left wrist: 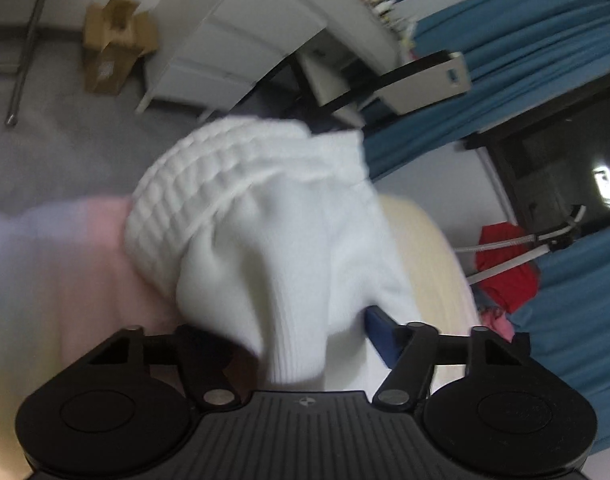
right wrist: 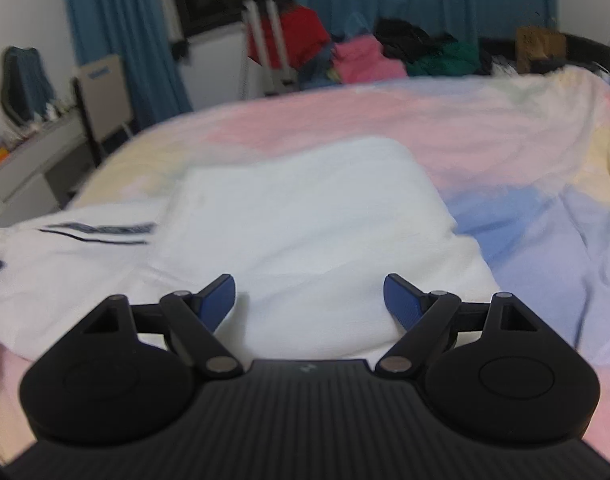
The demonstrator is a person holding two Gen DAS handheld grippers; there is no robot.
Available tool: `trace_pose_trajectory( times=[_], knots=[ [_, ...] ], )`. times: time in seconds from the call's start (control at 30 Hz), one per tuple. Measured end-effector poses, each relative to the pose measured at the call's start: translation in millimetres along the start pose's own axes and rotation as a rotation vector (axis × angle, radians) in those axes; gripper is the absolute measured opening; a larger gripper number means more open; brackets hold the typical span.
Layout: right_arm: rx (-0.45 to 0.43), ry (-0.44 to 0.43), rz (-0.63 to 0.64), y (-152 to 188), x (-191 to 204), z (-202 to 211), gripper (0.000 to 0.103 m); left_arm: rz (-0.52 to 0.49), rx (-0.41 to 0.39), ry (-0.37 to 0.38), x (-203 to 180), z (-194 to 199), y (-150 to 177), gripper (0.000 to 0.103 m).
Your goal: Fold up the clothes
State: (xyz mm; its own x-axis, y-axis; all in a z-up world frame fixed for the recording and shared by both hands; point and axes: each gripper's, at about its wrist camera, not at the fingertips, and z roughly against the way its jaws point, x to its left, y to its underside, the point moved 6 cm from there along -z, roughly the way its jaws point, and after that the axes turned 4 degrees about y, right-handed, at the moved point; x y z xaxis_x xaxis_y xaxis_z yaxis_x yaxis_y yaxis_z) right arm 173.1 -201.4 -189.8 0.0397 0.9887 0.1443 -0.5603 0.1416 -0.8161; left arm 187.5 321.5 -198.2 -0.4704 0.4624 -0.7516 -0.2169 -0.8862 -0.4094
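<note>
White ribbed garment point(left wrist: 265, 240) bunched between left gripper point(left wrist: 301, 336) jaws, apparently gripped, lifted over pastel bedspread point(left wrist: 65, 260). Right gripper point(right wrist: 309, 300) agape, empty, above white folded shirt point(right wrist: 305, 220). Step: carrying; next, likely spreading flat.

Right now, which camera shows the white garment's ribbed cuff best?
The left wrist view: the ribbed cuff fills its middle, bunched in front of the left gripper. The right wrist view shows the white garment lying on the bedspread, striped at one side, but no cuff.
</note>
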Motion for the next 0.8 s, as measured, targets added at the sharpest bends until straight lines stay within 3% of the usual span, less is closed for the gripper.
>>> trace_pose_trajectory(
  times=[0.07, 0.17, 0.27, 0.37, 0.57, 0.8],
  knots=[
    [-0.010, -0.023, 0.031, 0.4, 6.2, 1.8, 0.083, -0.061, -0.041, -0.005, -7.6, 3.2, -1.3, 0.045],
    [0.059, -0.019, 0.072, 11.5, 11.0, -9.4, 0.084, -0.171, -0.101, -0.027, -24.9, 16.4, 3.6, 0.026],
    [0.088, -0.017, 0.070, 16.1, 9.4, -15.4, 0.084, -0.296, -0.155, -0.045, -45.7, 27.1, 9.2, 0.017],
    [0.083, -0.028, 0.033, 11.2, 3.9, -10.8, 0.083, -0.537, -0.229, -0.082, -85.9, 36.9, 20.5, 0.016],
    [0.033, 0.030, -0.118, -9.4, -29.3, 0.9, 0.083, -0.775, -0.384, -0.015, -174.5, 78.4, 65.3, 0.015],
    [-0.095, 0.153, -0.311, -37.6, -96.3, 27.5, 0.083, -0.999, -0.478, 0.130, -287.8, 103.9, 181.0, 0.014]
  ],
)
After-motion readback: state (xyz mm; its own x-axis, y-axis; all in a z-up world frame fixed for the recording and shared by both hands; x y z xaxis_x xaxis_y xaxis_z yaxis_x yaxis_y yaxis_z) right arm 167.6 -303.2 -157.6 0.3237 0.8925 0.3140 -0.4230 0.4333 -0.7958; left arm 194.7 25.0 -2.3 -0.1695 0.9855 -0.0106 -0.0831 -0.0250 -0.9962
